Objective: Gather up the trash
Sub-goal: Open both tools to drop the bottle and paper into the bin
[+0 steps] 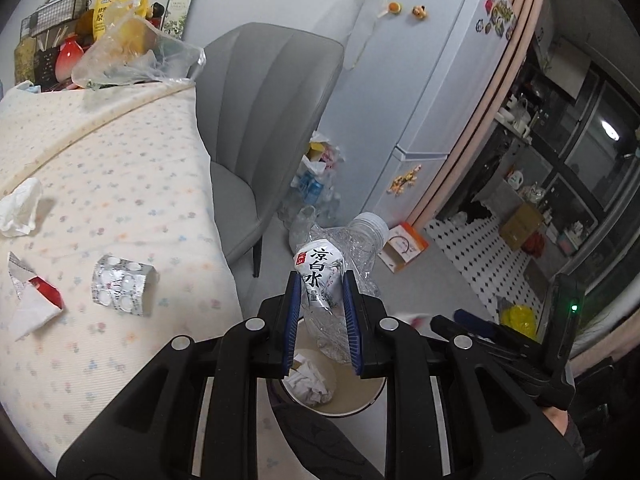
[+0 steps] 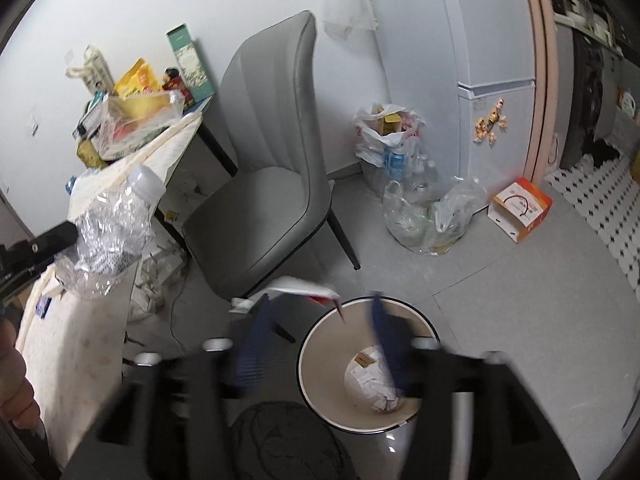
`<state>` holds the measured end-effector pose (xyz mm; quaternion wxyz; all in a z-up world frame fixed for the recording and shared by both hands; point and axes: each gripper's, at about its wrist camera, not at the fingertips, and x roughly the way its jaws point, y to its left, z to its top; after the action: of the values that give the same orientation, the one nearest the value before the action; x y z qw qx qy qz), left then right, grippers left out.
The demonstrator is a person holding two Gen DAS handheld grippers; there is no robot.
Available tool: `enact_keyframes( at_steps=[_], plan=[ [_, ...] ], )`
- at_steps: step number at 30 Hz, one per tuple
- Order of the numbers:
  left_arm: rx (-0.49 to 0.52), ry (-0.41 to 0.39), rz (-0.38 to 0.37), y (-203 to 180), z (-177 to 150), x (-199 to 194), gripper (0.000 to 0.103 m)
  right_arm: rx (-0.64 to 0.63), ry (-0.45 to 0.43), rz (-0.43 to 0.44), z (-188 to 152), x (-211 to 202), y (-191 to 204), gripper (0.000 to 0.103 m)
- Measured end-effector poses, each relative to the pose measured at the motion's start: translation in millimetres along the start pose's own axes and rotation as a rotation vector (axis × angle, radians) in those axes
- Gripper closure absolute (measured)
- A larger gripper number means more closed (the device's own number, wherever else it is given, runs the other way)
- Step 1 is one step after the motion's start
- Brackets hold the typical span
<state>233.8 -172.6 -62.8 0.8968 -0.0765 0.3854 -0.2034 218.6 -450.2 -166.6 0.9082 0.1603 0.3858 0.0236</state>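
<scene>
The left tool (image 1: 323,312) is clamped on a crushed clear plastic bottle (image 1: 332,276), whose white label reads 凉白水 and whose cap points to 1 o'clock. Below the blue pads a cream trash bin (image 1: 368,394) is seen, crumpled paper (image 1: 310,384) lying in it. Only the left wrist view shows the floral-clothed surface (image 1: 120,184) at 9 o'clock, carrying a foil blister pack (image 1: 120,288), a torn red-and-white wrapper (image 1: 34,300) and a tissue (image 1: 20,208).

The right tool (image 2: 316,340) is blurred, its jaws standing apart; a red-and-white scrap (image 2: 304,290) is seen at its fingertips above the bin's (image 2: 316,336) rim, untouched by the pads. Only this view shows the whole grey chair (image 2: 272,184) at 12 o'clock and bagged bottles (image 2: 416,208) at 1 o'clock.
</scene>
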Motion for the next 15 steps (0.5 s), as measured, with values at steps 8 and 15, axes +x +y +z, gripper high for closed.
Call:
enact_keyframes(
  at_steps=[8, 15],
  plan=[
    [0.021, 0.041, -0.004, -12, -4, 15, 0.082, 0.074, -0.014, -0.040, -7, -10, -19, 0.025],
    [0.061, 0.081, -0.027, -39, -7, 36, 0.082, 0.129, -0.050, -0.074, -5, -39, -42, 0.017]
  ],
)
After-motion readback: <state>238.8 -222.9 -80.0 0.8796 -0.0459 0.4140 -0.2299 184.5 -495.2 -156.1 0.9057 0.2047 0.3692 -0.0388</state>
